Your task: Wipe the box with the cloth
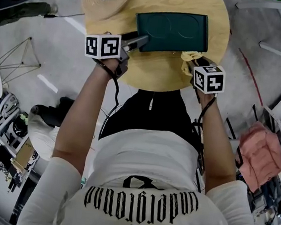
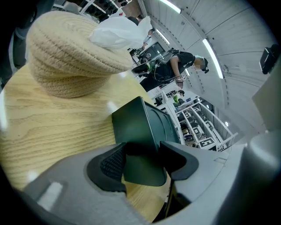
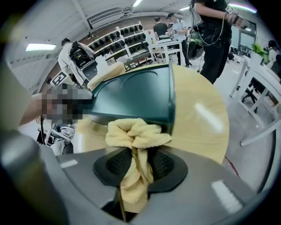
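My head camera is looking steeply down from above my shoulders, taking in both arms and the whole round table (image 1: pixel 154 73) from farther off. The camera on my left gripper (image 1: pixel 139 41) is sitting right behind its jaws, facing along the box (image 1: pixel 171 32) across the tabletop. The one on my right gripper (image 1: pixel 191 65) is peering close past the cloth (image 1: pixel 191 56) at the box's edge. All three are sharing box and table.

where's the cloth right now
In the right gripper view the cloth is pinched in the right gripper, bunched at the near right corner of the box.
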Motion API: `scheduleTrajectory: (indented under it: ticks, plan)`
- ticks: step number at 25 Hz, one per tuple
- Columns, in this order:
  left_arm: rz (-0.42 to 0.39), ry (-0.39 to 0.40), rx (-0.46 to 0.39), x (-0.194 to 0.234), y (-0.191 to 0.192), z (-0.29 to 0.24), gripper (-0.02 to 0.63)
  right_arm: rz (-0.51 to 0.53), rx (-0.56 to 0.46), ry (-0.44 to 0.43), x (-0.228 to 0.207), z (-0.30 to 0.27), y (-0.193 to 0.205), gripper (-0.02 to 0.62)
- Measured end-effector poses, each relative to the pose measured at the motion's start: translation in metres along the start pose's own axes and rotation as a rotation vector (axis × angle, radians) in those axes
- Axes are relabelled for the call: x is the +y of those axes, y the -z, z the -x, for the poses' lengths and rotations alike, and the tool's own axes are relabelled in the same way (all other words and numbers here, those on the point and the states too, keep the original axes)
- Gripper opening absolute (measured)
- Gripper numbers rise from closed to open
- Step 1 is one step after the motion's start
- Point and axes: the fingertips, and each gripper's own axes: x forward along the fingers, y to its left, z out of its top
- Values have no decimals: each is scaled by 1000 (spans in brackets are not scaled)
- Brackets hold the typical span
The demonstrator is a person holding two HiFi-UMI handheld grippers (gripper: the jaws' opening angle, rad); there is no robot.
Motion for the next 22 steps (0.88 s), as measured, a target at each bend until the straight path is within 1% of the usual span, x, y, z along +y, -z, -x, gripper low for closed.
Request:
scheduleTrajectory:
  ticks: [2, 6, 10, 13, 15, 18, 22]
  plan:
    - [0, -2, 7, 0, 0, 0, 258, 1, 11, 9, -16, 5, 1, 110]
    - [-6, -10, 22, 0, -1, -1, 259, 39, 45, 20, -38, 13, 1, 112]
    - [-8, -15, 37, -1, -1, -1, 261, 103, 80, 27, -52, 22, 1, 112]
    - [-12, -26, 47, 0, -2, -2, 262, 184, 110, 28, -62, 25, -1, 112]
    - [-31, -56, 50, 3, -4, 1, 264, 246, 134, 29, -68, 27, -5, 112]
    - [-17, -42, 58, -3, -2, -1, 264, 348, 164, 35, -79, 32, -14, 112]
    - [-21, -50, 58, -1, -3, 0, 264, 495, 201, 0, -84, 28, -26, 112]
